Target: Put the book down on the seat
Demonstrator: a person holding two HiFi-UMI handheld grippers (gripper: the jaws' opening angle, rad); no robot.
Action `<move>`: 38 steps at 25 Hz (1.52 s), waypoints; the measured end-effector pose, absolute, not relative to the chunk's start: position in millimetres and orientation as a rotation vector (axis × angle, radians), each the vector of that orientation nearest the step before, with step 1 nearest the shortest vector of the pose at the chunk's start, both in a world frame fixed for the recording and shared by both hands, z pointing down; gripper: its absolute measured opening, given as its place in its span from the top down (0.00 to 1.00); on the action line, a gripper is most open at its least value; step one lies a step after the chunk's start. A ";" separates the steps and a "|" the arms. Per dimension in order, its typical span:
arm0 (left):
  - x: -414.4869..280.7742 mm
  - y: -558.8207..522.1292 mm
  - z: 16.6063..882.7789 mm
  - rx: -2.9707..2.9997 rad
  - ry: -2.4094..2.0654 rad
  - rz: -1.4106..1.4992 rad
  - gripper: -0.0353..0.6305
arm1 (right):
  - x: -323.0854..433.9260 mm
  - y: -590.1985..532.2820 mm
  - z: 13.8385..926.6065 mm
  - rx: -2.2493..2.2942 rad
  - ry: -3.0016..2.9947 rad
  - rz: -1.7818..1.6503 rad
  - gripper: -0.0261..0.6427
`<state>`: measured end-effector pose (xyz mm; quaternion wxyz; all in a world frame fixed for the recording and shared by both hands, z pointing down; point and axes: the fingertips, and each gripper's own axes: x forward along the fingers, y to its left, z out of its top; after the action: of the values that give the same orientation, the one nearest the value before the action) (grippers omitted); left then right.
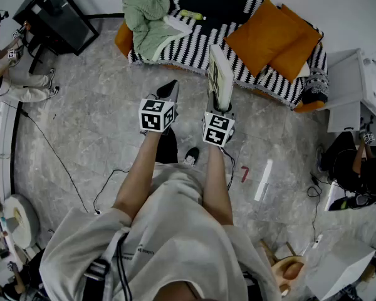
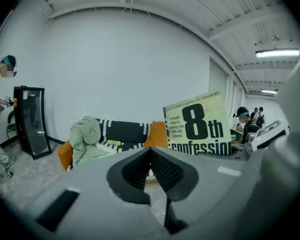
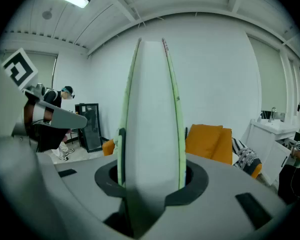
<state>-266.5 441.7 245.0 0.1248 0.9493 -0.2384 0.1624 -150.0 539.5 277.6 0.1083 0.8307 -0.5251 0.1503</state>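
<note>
Book (image 1: 220, 78) stands upright in the right gripper (image 1: 221, 108), clamped by its lower end between the two jaws, which press on its front and back covers; in the right gripper view the pale page edges rise straight up from between the pads. The book is held in the air in front of the sofa (image 1: 276, 83), its top showing against the striped cover (image 1: 194, 49) in the head view, and it does not lie on the seat (image 1: 203, 39). From the left gripper view its pale green cover faces sideways, with large black print that reads "8th confession". The left gripper (image 1: 168, 91) is level with the right one and just beside it, jaws brought together with nothing between them. On the seat, a green blanket (image 1: 149, 17) is heaped at the left end and two orange cushions (image 1: 272, 36) lean at the right, with bare striped cover between them. The person (image 1: 169, 231) holding both grippers stands on the grey marbled floor (image 1: 94, 124), arms stretched toward the sofa.
</note>
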 end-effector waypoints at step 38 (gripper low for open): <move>-220.7 343.6 249.3 2.700 -0.604 0.374 0.94 | -106.1 447.7 267.0 2.409 -1.457 0.286 0.74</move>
<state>-220.7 343.6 249.3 0.1742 0.9523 -0.2129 0.1319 -106.1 447.7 267.0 0.1551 0.8411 -0.5085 0.0997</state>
